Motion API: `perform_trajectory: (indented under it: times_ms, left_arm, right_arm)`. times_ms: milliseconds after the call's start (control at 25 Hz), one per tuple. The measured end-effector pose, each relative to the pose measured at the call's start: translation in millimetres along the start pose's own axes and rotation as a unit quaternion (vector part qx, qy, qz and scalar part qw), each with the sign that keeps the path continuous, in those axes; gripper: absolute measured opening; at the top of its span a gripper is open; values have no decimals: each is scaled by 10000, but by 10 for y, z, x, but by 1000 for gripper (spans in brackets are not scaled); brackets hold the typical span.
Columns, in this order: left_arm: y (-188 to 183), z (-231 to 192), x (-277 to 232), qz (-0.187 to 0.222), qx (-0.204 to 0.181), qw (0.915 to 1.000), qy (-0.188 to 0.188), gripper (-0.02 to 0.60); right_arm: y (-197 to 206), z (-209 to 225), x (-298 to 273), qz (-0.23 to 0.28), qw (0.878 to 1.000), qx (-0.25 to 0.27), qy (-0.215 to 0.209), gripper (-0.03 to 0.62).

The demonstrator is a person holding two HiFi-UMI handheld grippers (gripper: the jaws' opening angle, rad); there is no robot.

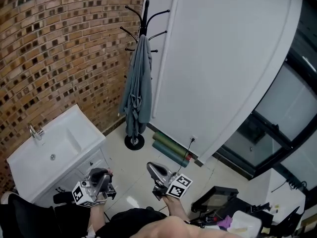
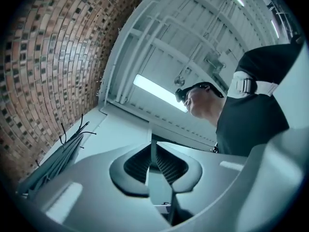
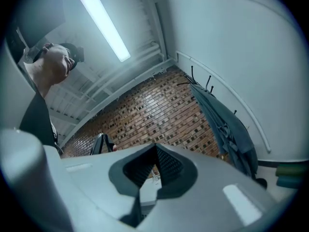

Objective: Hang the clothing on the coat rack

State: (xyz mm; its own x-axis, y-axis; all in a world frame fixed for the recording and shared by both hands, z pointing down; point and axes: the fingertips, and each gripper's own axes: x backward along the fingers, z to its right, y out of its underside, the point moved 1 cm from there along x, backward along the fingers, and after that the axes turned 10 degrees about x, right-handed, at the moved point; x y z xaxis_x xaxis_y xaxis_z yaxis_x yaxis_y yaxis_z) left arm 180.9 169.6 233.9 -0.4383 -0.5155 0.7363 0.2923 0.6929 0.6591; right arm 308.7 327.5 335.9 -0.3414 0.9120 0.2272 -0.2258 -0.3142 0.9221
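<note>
A grey-blue garment point(image 1: 138, 90) hangs on the black coat rack point(image 1: 143, 19) in the corner where the brick wall meets the white wall. It also shows in the right gripper view as the garment point(image 3: 227, 129) at right, and at far left in the left gripper view as the garment point(image 2: 53, 163). Both grippers are held low near the person's body, far from the rack. My left gripper point(image 1: 101, 180) is shut and holds nothing. My right gripper point(image 1: 154, 170) is shut and empty too. Both point upward, tilted toward the ceiling.
A white sink cabinet point(image 1: 29, 157) with a tap stands at left against the brick wall. Green rolls point(image 1: 171, 150) lie on the floor by the white wall. Dark equipment and a cable point(image 1: 223, 205) sit at lower right. The rack's round base point(image 1: 134, 142) rests on pale floor tiles.
</note>
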Motion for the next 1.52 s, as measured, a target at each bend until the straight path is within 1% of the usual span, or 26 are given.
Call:
perform_trajectory:
  times_ms: [80, 160, 280, 360, 440, 520, 640, 720, 800, 920, 1000, 1080, 1200, 1360, 1520]
  left_arm:
    - [153, -20, -35, -399, -80, 9991, -135, 7]
    - [321, -10, -115, -843, -188, 9963, -38, 0]
    - [475, 56, -215, -1188, -379, 9920, 217, 0]
    - [572, 121, -261, -1418, -460, 9884, 292, 0]
    - [648, 160, -293, -1645, -640, 9838, 323, 0]
    - [671, 132, -294, -1699, -837, 9816, 233, 0]
    - [656, 47, -302, -1547, -815, 9846, 86, 0]
    - [703, 30, -338, -1632, -828, 9831, 62, 0]
    - [805, 29, -400, -1854, -984, 9777, 20, 0]
    - [943, -34, -496, -2187, -1334, 9665, -178, 0]
    - [1031, -52, -546, -2353, -1401, 9616, -208, 0]
    - [1125, -39, -584, -2472, -1381, 9588, -210, 0]
    - [1222, -63, -620, -2513, -1291, 9586, -358, 0]
    - [1271, -144, -702, -2381, -1185, 9616, -683, 0]
    - [1304, -188, -750, -2242, -1198, 9628, -912, 0]
  right_arm:
    - [-32, -68, -6, 28, 9999, 86, -129, 3]
    - [-107, -130, -10, 94, 9993, 264, -266, 3]
    - [-191, -225, 4, 197, 9975, 578, -347, 3]
    - [-225, -276, 52, 237, 9965, 720, -339, 3]
    - [-260, -297, 74, 271, 9955, 835, -366, 3]
    - [-271, -275, 76, 289, 9948, 904, -364, 3]
    - [-294, -197, 88, 317, 9945, 950, -314, 3]
    - [-303, -140, 134, 332, 9944, 974, -243, 3]
    - [-326, -80, 205, 333, 9941, 1014, -198, 3]
    - [-406, -36, 233, 354, 9922, 1162, -295, 3]
    - [-457, -31, 234, 383, 9904, 1278, -360, 3]
    - [-479, -24, 261, 391, 9891, 1365, -399, 3]
    - [-485, 3, 313, 365, 9883, 1392, -496, 3]
    - [-534, 78, 424, 297, 9867, 1481, -597, 3]
    - [-606, 177, 539, 322, 9845, 1601, -644, 3]
